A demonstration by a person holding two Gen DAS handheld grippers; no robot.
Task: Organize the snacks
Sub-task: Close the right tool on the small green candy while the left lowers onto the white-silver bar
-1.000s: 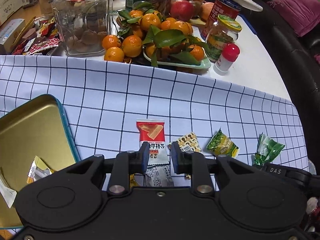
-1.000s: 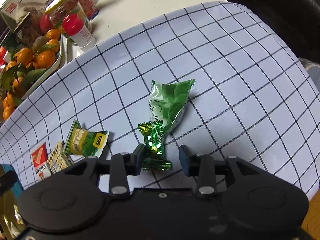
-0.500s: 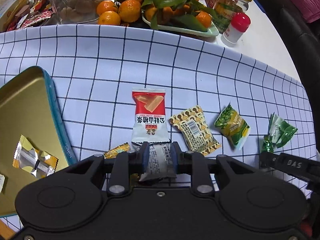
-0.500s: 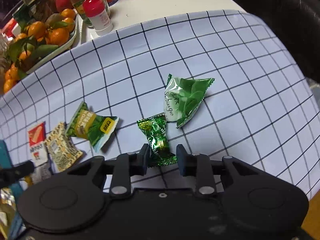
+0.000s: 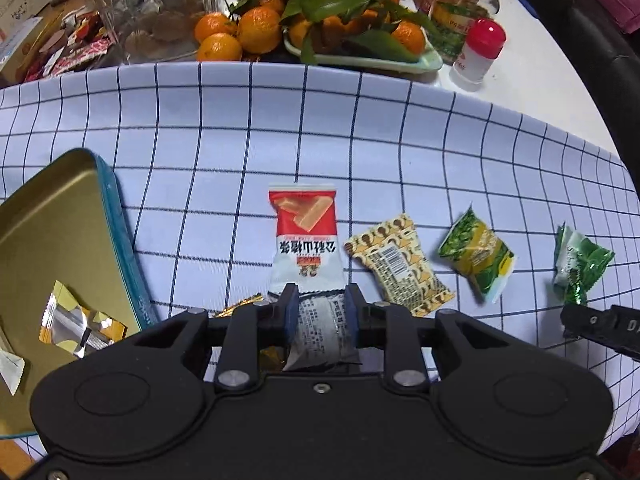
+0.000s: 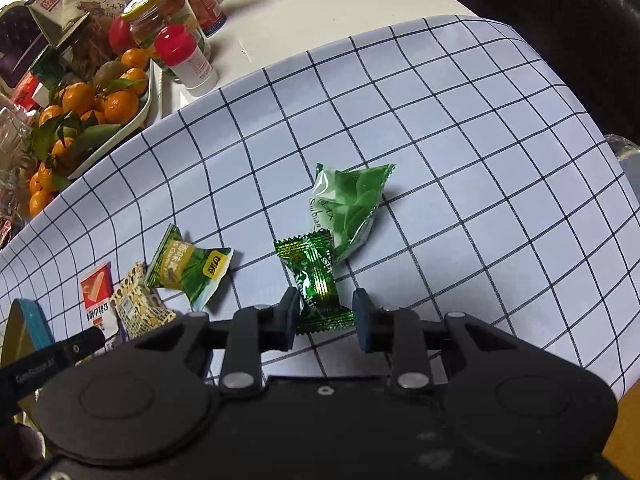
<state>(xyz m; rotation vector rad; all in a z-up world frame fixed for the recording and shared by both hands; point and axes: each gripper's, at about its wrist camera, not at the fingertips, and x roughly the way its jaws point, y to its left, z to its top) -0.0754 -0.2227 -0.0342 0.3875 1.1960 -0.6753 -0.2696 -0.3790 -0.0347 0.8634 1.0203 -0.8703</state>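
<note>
The left gripper sits low over the checked cloth, its jaws having just eased apart, one silver-grey packet between the pads; whether they press it I cannot tell. Just beyond lies one red-and-white wafer packet, with a sliver of gold wrapper left of the fingers. To the right run one yellow patterned packet, then one green-yellow packet. Left of the gripper, the gold tin holds one yellow-silver sweet and a white corner of another.

Over to the right gripper: jaws narrow, having just closed in, flanking one dark green foil candy; the left pad touches it, a slim gap shows at the right. One pale green bag lies just beyond, touching the candy.

Farther off, past the cloth edge: a tray of mandarins, one red-capped bottle and one jar.
</note>
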